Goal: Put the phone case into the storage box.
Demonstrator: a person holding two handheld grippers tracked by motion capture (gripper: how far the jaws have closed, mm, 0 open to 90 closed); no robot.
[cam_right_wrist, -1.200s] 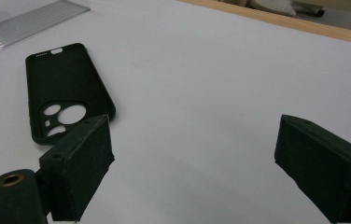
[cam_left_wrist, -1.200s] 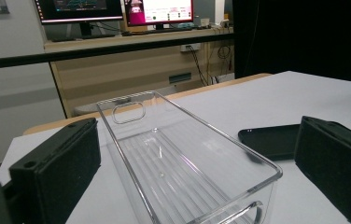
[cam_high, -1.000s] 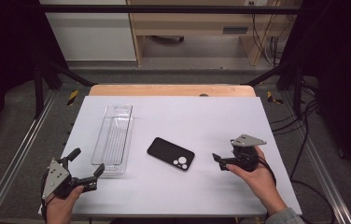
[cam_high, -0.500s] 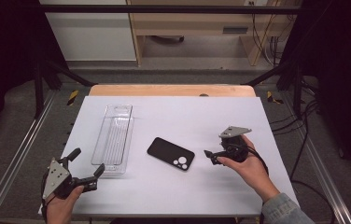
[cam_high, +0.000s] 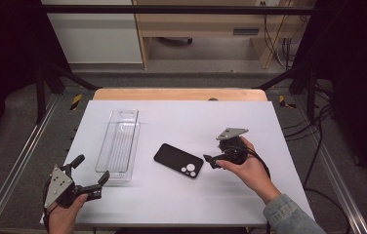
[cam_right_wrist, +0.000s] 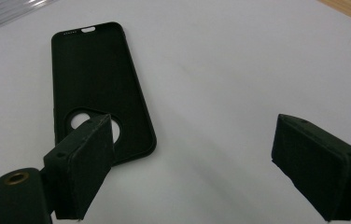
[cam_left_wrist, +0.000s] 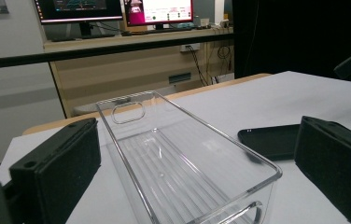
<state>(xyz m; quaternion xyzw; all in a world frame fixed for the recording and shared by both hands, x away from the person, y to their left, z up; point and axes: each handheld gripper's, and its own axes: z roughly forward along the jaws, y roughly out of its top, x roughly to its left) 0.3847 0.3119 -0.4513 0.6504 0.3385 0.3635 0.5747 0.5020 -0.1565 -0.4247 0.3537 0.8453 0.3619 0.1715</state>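
Beside phone case, clear tray, white table bare between

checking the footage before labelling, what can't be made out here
- Phone case: its lower left corner sits behind a jaw in the right gripper view.
- Clear tray: its near end is cut off by the bottom edge of the left gripper view.
- Monitors: text too small.

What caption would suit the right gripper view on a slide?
Open right gripper poised over a black phone case lying flat on the white table.
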